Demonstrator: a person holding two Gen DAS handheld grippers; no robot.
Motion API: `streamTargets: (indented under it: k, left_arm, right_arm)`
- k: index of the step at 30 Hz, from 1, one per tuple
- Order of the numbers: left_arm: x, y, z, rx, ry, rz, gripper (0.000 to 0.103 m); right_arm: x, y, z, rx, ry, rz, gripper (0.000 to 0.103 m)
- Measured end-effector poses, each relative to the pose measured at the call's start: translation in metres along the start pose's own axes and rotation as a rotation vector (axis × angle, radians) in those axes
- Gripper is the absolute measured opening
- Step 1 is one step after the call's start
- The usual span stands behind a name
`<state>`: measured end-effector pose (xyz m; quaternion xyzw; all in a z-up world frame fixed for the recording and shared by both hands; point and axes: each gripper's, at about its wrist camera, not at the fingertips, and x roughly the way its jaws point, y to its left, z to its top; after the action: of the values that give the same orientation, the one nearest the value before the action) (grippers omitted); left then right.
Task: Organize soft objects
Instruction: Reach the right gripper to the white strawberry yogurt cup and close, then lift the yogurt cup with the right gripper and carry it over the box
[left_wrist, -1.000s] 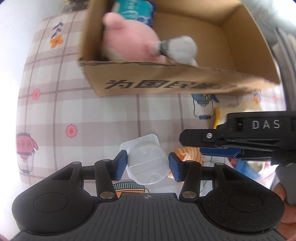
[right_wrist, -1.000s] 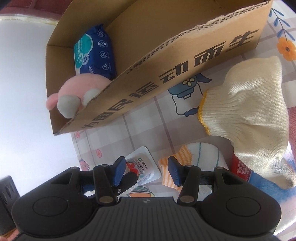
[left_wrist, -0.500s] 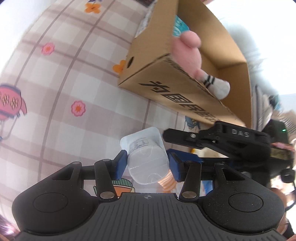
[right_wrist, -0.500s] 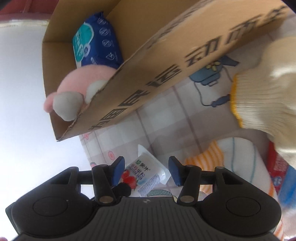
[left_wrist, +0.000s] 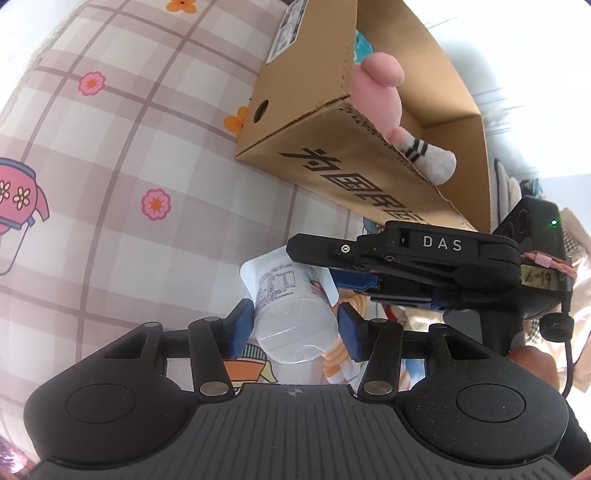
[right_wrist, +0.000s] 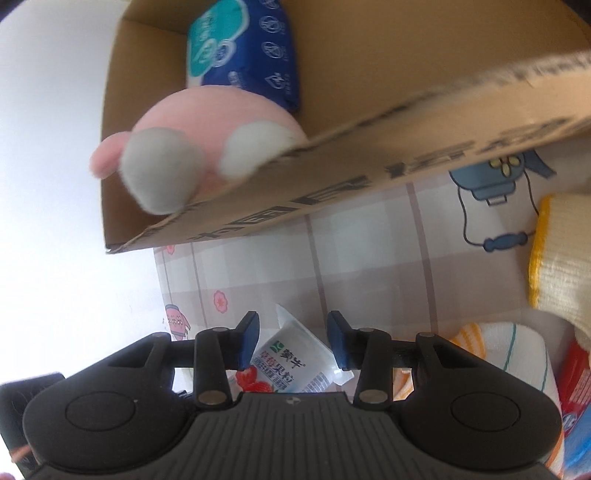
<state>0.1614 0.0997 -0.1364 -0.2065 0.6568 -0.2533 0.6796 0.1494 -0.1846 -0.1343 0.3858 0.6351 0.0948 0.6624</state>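
Note:
A clear plastic yogurt cup lies on its side between the pads of my left gripper, which is shut on it and holds it just above the cloth. My right gripper is open, its fingers either side of the same cup; it also shows in the left wrist view. The cardboard box stands beyond, holding a pink plush toy and a blue tissue pack. A cream knit glove and a striped sock lie on the cloth at the right.
The checked tablecloth with flower and cartoon prints covers the surface. A red and blue packet lies at the far right edge. The box's near wall rises close ahead of my right gripper.
My left gripper has swung and tilted left with the cup in it. My right gripper has moved in around the cup and closer to the box.

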Motion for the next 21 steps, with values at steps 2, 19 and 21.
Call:
streamTargets:
  k: [2, 19, 21]
  left_arm:
    - [0.0, -0.003, 0.001, 0.003, 0.011, 0.013, 0.049]
    - [0.005, -0.019, -0.017, 0.179, 0.054, 0.185, 0.053]
    - [0.006, -0.02, -0.018, 0.194, 0.059, 0.195, 0.053]
  right_arm:
    - [0.001, 0.007, -0.001, -0.032, -0.002, -0.013, 0.043]
    - [0.007, 0.056, -0.023, -0.213, 0.072, -0.04, 0.042]
    - [0.006, 0.049, -0.022, -0.171, 0.085, -0.013, 0.042]
